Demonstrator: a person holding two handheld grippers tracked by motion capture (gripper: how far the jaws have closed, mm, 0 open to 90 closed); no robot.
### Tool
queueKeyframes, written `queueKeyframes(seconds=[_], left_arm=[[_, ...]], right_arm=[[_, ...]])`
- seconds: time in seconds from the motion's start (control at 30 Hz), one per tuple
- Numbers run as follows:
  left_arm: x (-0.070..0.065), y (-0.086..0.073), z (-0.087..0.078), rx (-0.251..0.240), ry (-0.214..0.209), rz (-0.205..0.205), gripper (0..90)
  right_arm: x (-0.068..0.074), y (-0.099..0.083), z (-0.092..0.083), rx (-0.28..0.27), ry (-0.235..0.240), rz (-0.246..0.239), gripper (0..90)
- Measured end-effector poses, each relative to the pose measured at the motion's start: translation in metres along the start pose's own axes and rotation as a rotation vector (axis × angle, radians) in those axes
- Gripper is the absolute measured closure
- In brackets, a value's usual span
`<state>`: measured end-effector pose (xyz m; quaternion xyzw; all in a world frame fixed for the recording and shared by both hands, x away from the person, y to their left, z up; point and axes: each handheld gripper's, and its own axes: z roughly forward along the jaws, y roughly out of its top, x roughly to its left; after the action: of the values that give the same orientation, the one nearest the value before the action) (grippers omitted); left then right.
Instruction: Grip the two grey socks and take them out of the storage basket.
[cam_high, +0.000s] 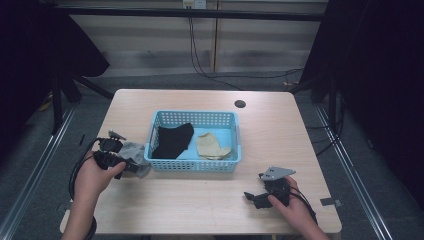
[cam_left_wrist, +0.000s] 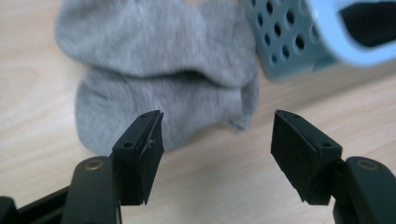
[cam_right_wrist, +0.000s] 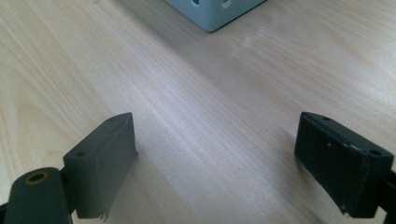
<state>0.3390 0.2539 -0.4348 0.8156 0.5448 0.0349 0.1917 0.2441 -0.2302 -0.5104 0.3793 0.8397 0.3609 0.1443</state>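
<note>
2 socks already in the basket (cam_high: 235, 135): black sock (cam_high: 173, 140), beige sock (cam_high: 211, 146). 1 left out: grey sock (cam_high: 136, 152) on the bench (cam_high: 200, 200), against the basket's left wall. Left gripper (cam_left_wrist: 217, 140) at that sock, fingers (cam_left_wrist: 144, 144) spread, nothing clamped. Right gripper (cam_right_wrist: 215, 163) over bare bench, fingers parted, empty. Judged about 2 of 3 done. High view for the basket's contents; left gripper view for the sock's fold and the gap.

Bare table (cam_high: 200, 200) is left between the grippers – free passage along the near edge. The left side is blocked by the blue basket (cam_high: 195, 165), with a grey sock (cam_high: 136, 152) bunched against its corner.
</note>
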Motion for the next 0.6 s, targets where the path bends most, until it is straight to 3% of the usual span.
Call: queueKeyframes(seconds=[0.13, 0.3, 0.47, 0.6], left_arm=[[-0.002, -0.015, 0.008, -0.025, 0.008, 0.01, 33.7], [-0.009, -0.027, 0.017, -0.037, 0.026, 0.063, 31.7], [-0.014, -0.042, 0.025, -0.118, 0.041, 0.098, 28.6], [-0.014, -0.052, 0.031, -0.133, 0.045, 0.118, 28.0]], right_arm=[[0.0, 0.0, 0.0, 0.0, 0.0, 0.0, 12.0], [0.0, 0.0, 0.0, 0.0, -0.001, 0.001, 12.0], [0.0, 0.0, 0.0, -0.001, -0.003, -0.001, 12.1], [0.0, 0.0, 0.0, -0.002, -0.004, 0.0, 12.1]])
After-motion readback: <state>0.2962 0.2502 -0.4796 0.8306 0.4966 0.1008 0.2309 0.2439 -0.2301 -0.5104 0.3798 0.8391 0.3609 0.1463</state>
